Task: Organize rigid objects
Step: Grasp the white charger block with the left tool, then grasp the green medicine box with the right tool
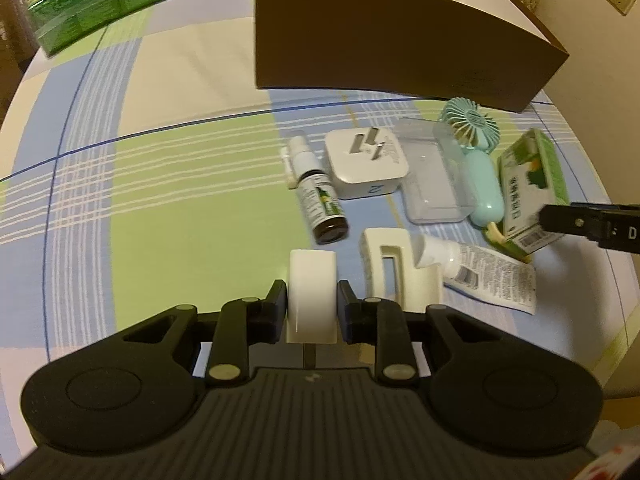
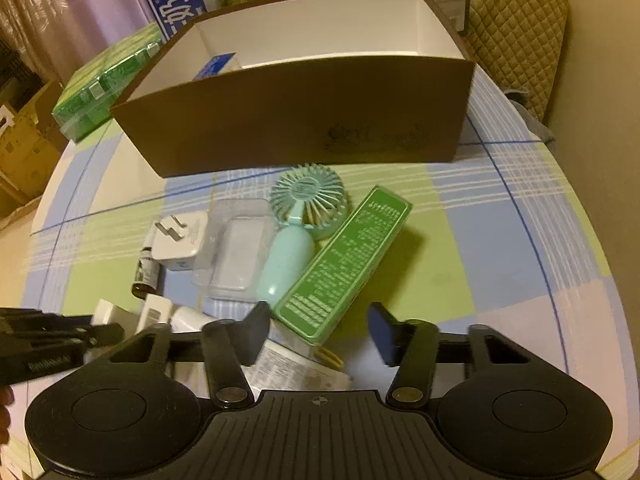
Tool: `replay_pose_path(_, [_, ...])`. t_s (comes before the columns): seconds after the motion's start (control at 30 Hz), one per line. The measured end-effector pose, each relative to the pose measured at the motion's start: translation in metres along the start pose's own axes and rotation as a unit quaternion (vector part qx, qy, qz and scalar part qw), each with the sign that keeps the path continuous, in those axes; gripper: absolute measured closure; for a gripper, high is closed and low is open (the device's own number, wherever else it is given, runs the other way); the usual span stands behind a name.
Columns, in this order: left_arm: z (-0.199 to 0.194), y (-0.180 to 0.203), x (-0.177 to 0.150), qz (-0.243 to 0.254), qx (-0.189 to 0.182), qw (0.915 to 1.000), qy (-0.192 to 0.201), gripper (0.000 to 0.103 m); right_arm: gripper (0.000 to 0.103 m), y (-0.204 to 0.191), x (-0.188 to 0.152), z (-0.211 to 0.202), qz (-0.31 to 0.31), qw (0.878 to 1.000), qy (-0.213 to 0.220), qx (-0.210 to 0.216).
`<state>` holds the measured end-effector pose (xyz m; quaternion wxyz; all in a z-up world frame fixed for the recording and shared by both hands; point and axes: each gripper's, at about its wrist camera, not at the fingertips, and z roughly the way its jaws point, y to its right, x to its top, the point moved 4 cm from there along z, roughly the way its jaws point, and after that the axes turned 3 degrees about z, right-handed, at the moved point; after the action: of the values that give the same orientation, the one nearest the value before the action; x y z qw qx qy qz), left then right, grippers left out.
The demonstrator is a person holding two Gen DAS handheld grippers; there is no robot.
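Note:
My left gripper (image 1: 312,304) is shut on a small white rounded block (image 1: 312,280) just above the checked tablecloth. My right gripper (image 2: 320,330) is open around the near end of a long green box (image 2: 344,264); its left finger touches the box and the right finger stands apart from it. To the left of that box lie a teal hand fan (image 2: 296,248), a clear plastic case (image 2: 236,256), a white plug adapter (image 1: 366,160), a dark spray bottle (image 1: 320,200), a white clip (image 1: 400,268) and a white tube (image 1: 488,276). Behind them stands an open brown box (image 2: 304,120).
A shrink-wrapped green pack (image 2: 108,84) lies at the back left beside the brown box, with a blue carton (image 2: 176,4) behind it. A quilted chair back (image 2: 516,28) stands at the table's far right. The round table edge (image 2: 600,320) curves close on the right.

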<state>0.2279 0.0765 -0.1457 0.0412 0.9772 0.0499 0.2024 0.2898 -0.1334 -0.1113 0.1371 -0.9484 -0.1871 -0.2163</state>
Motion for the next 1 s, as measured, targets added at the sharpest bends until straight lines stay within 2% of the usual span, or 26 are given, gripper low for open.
replay_pose_path(0.03, [-0.001,-0.002,-0.001,-0.002,0.002,1.0000,0.000,0.081,0.061,0.003,-0.001,0.000,0.000,1.000,-0.002,-0.004])
replay_pose_path(0.27, [-0.004,-0.021,-0.002,-0.019,0.021,0.9996,0.000,0.081,0.061,0.032,-0.007,-0.006,-0.014,0.999,0.000,-0.040])
replay_pose_path(0.4, [-0.005,-0.025,0.000,-0.023,0.027,0.9993,0.000,0.081,0.061,0.050,-0.005,-0.005,0.045,0.999,-0.009,-0.005])
replay_pose_path(0.47, [-0.004,-0.025,0.001,-0.025,0.029,0.9993,-0.001,0.081,0.057,0.055,-0.003,-0.003,0.075,0.997,-0.014,-0.002])
replay_pose_path(0.53, [-0.004,-0.025,0.002,-0.026,0.031,0.9992,-0.001,0.081,0.044,0.056,-0.001,-0.001,0.098,0.995,-0.017,0.002])
replay_pose_path(0.67, [-0.002,-0.024,0.003,-0.029,0.032,0.9991,0.000,0.081,0.039,0.047,0.005,0.009,0.114,0.993,-0.015,-0.001])
replay_pose_path(0.87, [-0.001,-0.023,0.005,-0.030,0.036,0.9989,0.001,0.081,0.038,0.035,0.012,0.031,0.093,0.994,-0.028,-0.041])
replay_pose_path(1.0, [-0.002,-0.023,0.003,-0.031,0.036,0.9989,0.001,0.081,0.038,0.037,0.009,0.031,0.058,0.997,-0.026,-0.035])
